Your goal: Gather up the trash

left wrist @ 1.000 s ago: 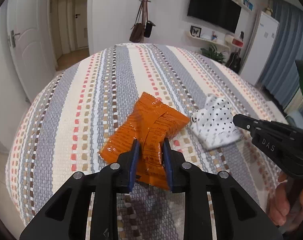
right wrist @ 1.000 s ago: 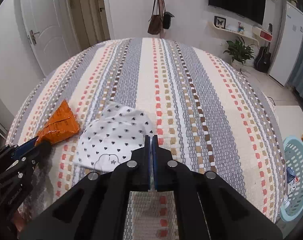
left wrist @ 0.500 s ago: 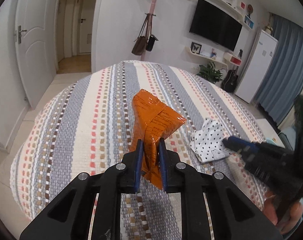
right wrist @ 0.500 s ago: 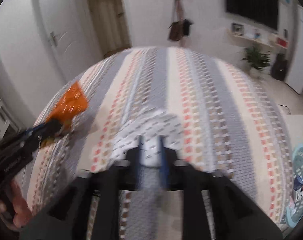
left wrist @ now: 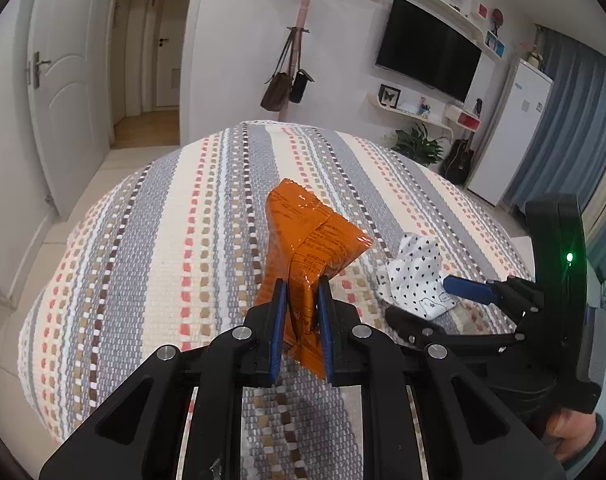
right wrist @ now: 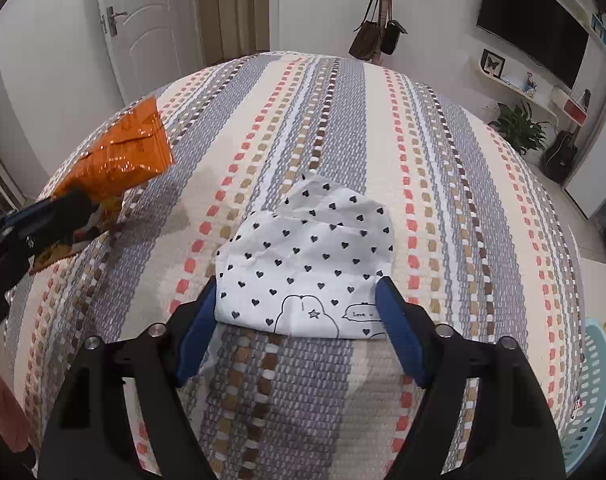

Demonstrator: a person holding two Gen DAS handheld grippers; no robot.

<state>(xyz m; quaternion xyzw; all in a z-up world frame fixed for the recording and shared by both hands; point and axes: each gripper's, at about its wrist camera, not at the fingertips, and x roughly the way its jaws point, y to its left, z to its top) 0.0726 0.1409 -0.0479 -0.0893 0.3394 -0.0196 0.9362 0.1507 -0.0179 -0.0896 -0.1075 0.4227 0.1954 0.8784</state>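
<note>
The orange snack wrapper's [left wrist: 303, 240] lower part sat hidden between the left gripper's [left wrist: 301, 320] blue pads. The teal laundry basket [right wrist: 595, 396] was cut off by the right view's edge, its contents too small to identify.

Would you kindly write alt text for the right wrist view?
The open right gripper straddles a crumpled white heart-print wrapper on a striped bedspread. At far left, the left gripper holds an orange snack packet.
</note>
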